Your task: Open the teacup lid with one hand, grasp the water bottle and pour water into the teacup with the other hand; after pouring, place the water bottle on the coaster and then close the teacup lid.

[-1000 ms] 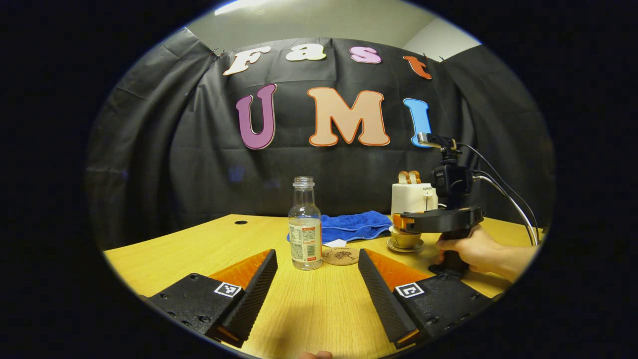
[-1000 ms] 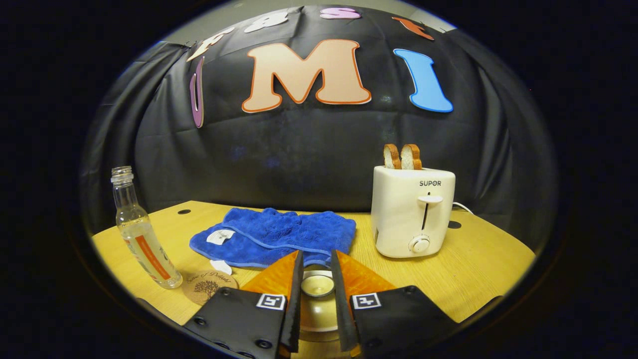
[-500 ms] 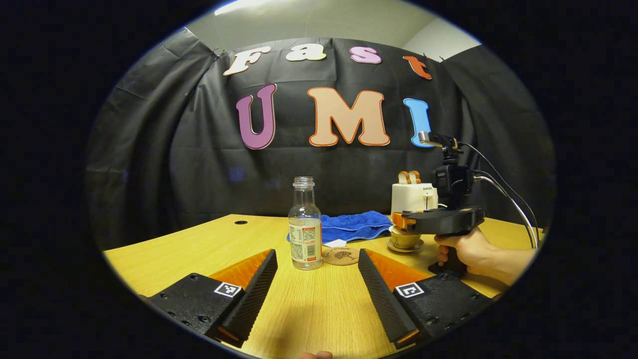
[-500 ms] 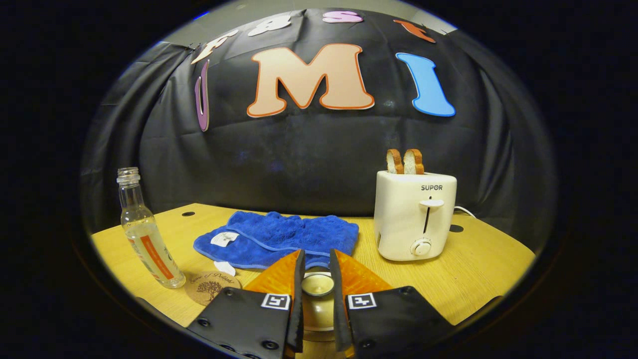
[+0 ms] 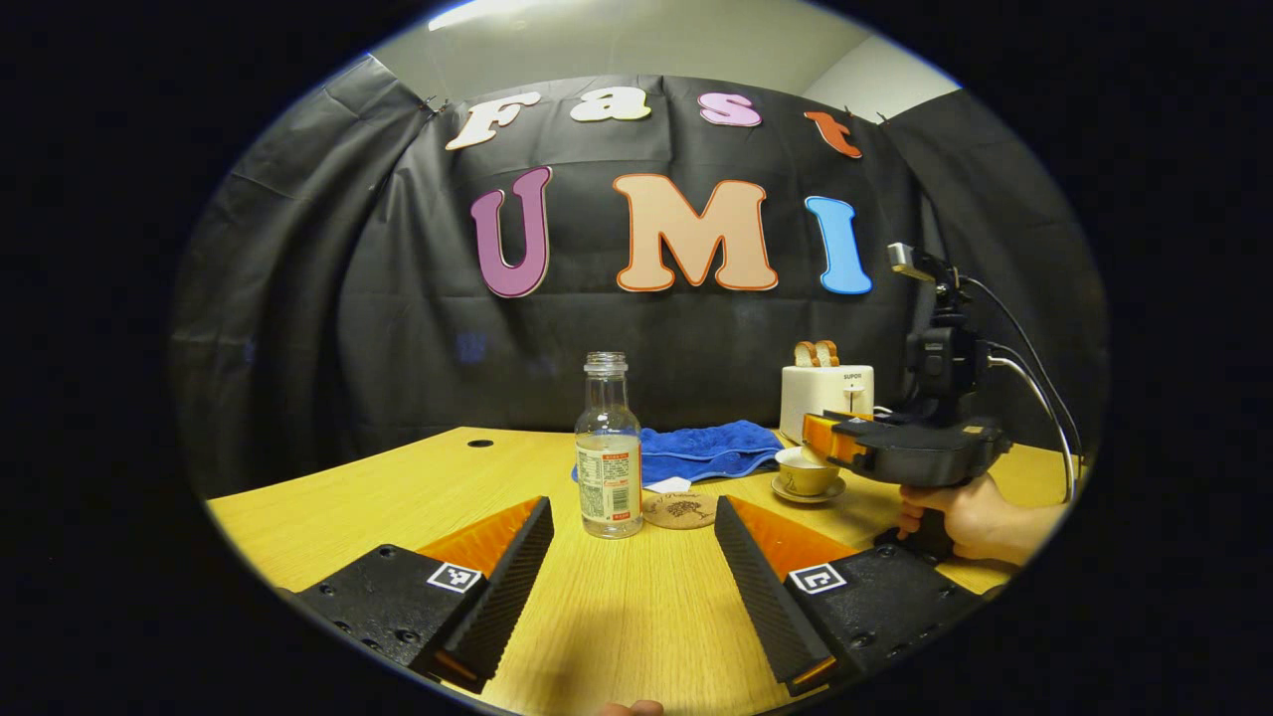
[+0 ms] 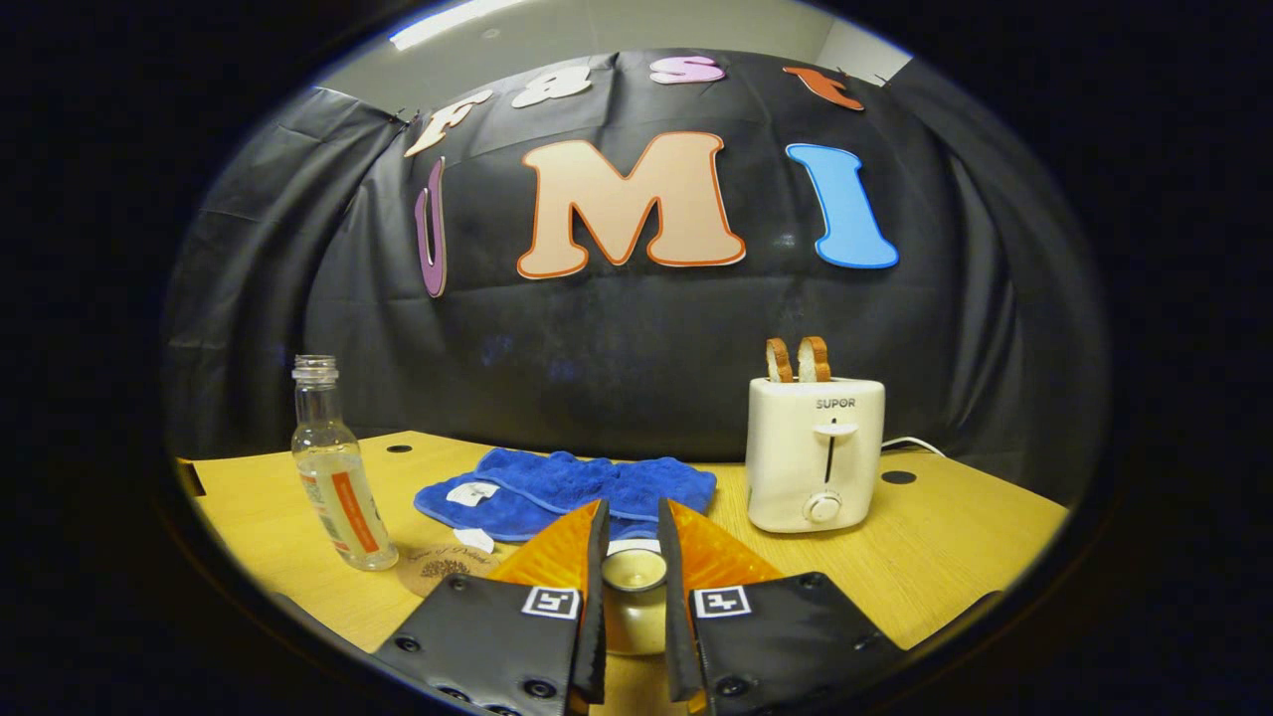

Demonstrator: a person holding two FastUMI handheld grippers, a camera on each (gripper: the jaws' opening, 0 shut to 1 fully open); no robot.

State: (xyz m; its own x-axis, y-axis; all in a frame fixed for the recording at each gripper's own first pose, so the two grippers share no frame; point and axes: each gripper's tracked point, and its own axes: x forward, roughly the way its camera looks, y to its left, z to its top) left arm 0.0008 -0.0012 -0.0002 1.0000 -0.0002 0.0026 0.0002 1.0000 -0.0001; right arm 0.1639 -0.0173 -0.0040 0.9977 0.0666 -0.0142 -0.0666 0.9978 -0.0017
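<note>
The clear water bottle [image 5: 609, 447] stands uncapped on the wooden table, just ahead of my open left gripper [image 5: 632, 512], which touches nothing. To its right lies the round cork coaster [image 5: 681, 509]. Farther right the teacup [image 5: 804, 473] sits uncovered on its saucer [image 5: 808, 492]. My right gripper [image 5: 823, 438], held by a hand [image 5: 960, 517], hovers above and to the right of the cup. In the right gripper view that gripper [image 6: 631, 509] is shut on the knob of the teacup lid [image 6: 634, 597], which hangs lifted above the table. The bottle [image 6: 333, 477] and coaster [image 6: 448, 567] lie to its left.
A blue towel [image 5: 706, 449] is crumpled behind the coaster and cup. A white toaster [image 6: 816, 452] with two bread slices stands at the back right, its cord trailing right. Round holes [image 6: 898, 477] mark the table top near the black cloth wall.
My right gripper, shut on the lid, has risen and pulled away to the right, leaving the teacup uncovered. The left gripper has stayed still and open.
</note>
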